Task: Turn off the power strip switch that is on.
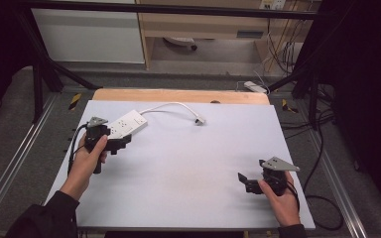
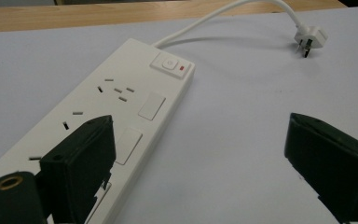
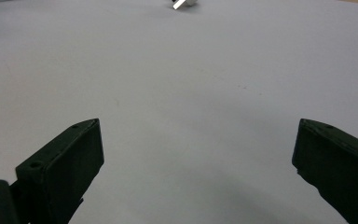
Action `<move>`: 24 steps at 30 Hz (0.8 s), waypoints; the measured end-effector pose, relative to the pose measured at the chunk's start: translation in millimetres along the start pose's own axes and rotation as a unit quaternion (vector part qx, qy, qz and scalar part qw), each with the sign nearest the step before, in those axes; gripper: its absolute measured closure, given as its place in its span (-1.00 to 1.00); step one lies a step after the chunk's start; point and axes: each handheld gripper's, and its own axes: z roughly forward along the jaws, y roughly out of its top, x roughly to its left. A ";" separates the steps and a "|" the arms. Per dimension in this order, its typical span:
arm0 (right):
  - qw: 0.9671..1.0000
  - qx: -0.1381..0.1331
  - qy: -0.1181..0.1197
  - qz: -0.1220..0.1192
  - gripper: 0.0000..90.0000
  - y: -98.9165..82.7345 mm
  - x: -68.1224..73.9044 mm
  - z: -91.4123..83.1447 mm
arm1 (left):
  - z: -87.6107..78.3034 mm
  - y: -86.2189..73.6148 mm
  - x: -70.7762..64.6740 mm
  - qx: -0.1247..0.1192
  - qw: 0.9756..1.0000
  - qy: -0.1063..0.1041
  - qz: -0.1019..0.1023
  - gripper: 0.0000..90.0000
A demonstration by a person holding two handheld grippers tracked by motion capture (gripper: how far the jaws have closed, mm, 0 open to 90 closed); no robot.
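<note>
A white power strip [image 1: 127,124] lies at the back left of the pale sheet, its switch [image 2: 170,64] at the far end. Its white cable curves right to a plug [image 1: 199,120] that rests loose on the sheet. My left gripper [image 1: 120,144] hovers just in front of the strip and is open; in the left gripper view [image 2: 200,140] one jaw stands over the strip [image 2: 121,107], the other over bare sheet, and nothing is gripped. My right gripper [image 1: 244,180] is open near the front right [image 3: 196,140], with nothing between its jaws, and the plug [image 3: 184,3] is far ahead.
The pale sheet [image 1: 188,168] covers a wooden table whose edge [image 1: 178,95] shows at the back. Black frame posts stand at both back corners. Cables [image 1: 322,208] trail on the floor at the right, and another white strip [image 1: 255,87] lies behind the table.
</note>
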 end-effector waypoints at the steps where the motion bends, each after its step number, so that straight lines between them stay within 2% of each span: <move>1: 1.000 0.000 0.000 0.000 -0.95 0.0 0.0 -0.1 | -2.0 -0.3 -0.6 0.000 1.000 -0.002 0.001 -0.81; 12: 1.000 0.002 -0.002 0.001 -0.94 -0.2 0.5 0.3 | -30.5 -5.0 -5.6 -0.009 1.000 -0.013 0.015 -0.80; 20: 1.000 0.003 -0.001 -0.001 -0.94 -0.2 0.8 0.5 | -48.3 -16.7 -9.6 -0.007 0.999 -0.021 0.023 -0.80; 24: 1.000 0.003 -0.001 -0.001 -0.94 -0.2 0.9 0.5 | -57.1 -24.1 -10.9 -0.011 0.999 -0.023 0.021 -0.80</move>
